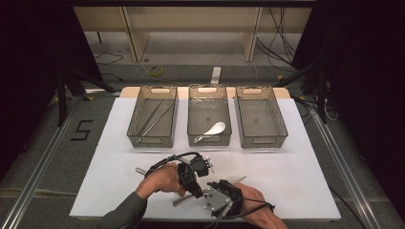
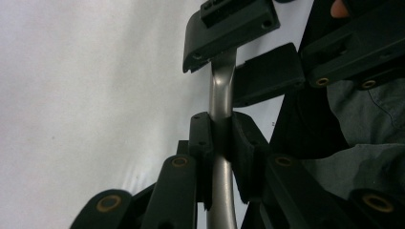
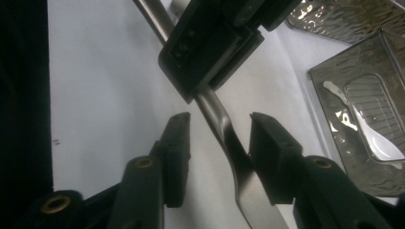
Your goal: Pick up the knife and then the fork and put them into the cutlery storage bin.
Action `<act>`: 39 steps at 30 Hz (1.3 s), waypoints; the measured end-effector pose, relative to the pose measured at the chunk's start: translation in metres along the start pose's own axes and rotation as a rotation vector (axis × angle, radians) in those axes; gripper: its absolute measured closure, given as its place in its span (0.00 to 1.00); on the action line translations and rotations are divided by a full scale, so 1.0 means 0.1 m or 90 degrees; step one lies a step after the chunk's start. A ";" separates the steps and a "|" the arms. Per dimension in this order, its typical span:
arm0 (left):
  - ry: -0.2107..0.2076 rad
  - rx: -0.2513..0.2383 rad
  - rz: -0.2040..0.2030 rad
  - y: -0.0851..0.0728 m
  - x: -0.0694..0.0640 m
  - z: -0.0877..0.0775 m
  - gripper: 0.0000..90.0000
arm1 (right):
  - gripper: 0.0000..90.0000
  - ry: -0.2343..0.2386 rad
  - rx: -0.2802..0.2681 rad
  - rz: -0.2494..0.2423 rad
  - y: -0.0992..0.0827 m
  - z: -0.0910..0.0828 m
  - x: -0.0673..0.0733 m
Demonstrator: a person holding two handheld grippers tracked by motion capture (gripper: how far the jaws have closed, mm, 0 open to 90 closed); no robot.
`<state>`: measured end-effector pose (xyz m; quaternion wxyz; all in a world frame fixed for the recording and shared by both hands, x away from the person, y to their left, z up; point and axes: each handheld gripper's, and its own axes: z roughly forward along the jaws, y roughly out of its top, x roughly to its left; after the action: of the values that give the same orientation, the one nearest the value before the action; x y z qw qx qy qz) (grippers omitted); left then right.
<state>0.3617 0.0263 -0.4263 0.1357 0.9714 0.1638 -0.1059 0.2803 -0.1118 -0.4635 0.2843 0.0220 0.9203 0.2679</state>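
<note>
A metal knife [image 1: 210, 192] lay near the front edge of the white table [image 1: 296, 176], in front of three trays [image 1: 209, 114]. The left gripper [image 2: 222, 143] pinched its handle to steady it, while the right gripper [image 3: 217, 157] straddled the blade end, jaws apart, apparently to take it over.
</note>
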 end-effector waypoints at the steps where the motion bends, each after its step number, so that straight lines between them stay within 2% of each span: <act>1: -0.001 0.002 0.000 0.00 0.00 0.00 0.88 | 0.71 -0.004 -0.001 0.001 0.00 0.00 0.00; 7: -0.005 0.004 0.006 0.02 -0.02 0.02 0.88 | 0.78 -0.004 0.005 -0.013 0.00 0.01 0.02; 11: -0.007 0.002 0.007 0.03 -0.02 0.02 0.88 | 0.81 -0.004 0.007 -0.034 0.00 0.00 0.02; 16: -0.008 -0.010 0.014 0.03 -0.03 0.00 0.88 | 0.86 -0.003 0.007 -0.071 -0.01 -0.01 0.03; 18: -0.010 -0.009 0.020 0.03 -0.04 -0.01 0.88 | 0.89 0.010 0.008 -0.081 -0.01 -0.02 0.02; 19: -0.011 -0.010 0.020 0.03 -0.04 -0.01 0.88 | 0.91 0.014 0.019 -0.109 -0.01 -0.03 0.01; 21: -0.011 -0.012 0.021 0.03 -0.04 0.00 0.88 | 0.92 0.018 0.017 -0.112 -0.01 -0.02 0.01; 23: -0.015 -0.016 0.023 0.03 -0.03 -0.01 0.88 | 0.92 0.024 0.013 -0.089 -0.01 -0.02 0.02; 24: -0.017 -0.019 0.022 0.03 -0.03 -0.01 0.87 | 0.92 0.027 0.013 -0.089 -0.01 -0.02 0.01; 25: -0.016 -0.022 0.023 0.02 -0.03 -0.02 0.87 | 0.92 0.036 0.024 -0.115 -0.02 -0.04 -0.01; 26: -0.015 -0.023 0.026 0.02 -0.03 -0.03 0.86 | 0.93 0.036 0.022 -0.107 -0.01 -0.04 -0.02; 27: -0.010 -0.028 0.025 0.01 -0.03 -0.05 0.85 | 0.93 0.035 0.013 -0.080 -0.01 -0.04 0.01; 29: 0.005 -0.053 0.020 0.00 -0.02 -0.09 0.82 | 0.93 0.042 0.016 -0.071 -0.02 -0.05 -0.01; 31: 0.027 -0.065 0.021 -0.01 -0.01 -0.13 0.75 | 0.93 0.046 0.021 -0.076 -0.04 -0.05 -0.03; 32: 0.034 -0.085 0.015 -0.03 0.01 -0.18 0.69 | 0.93 0.040 0.032 -0.078 -0.04 -0.04 -0.02; 34: 0.040 -0.120 0.002 -0.07 0.04 -0.29 0.61 | 0.93 0.043 0.032 -0.074 -0.07 -0.03 -0.04; 35: 0.050 -0.140 -0.002 -0.10 0.05 -0.37 0.60 | 0.93 0.043 0.037 -0.065 -0.07 -0.04 -0.04; 37: 0.058 -0.159 -0.002 -0.16 0.07 -0.45 0.59 | 0.93 0.044 0.035 -0.062 -0.08 -0.05 -0.08; 38: 0.066 -0.170 -0.010 -0.18 0.08 -0.48 0.57 | 0.93 0.039 0.036 -0.045 -0.08 -0.05 -0.09; 39: 0.071 -0.177 -0.015 -0.20 0.09 -0.51 0.56 | 0.93 0.039 0.039 -0.050 -0.09 -0.05 -0.11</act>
<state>0.3708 0.0620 -0.3855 0.2582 0.9457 0.1952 -0.0298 0.2879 -0.1243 -0.4590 0.2654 -0.0135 0.9364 0.2292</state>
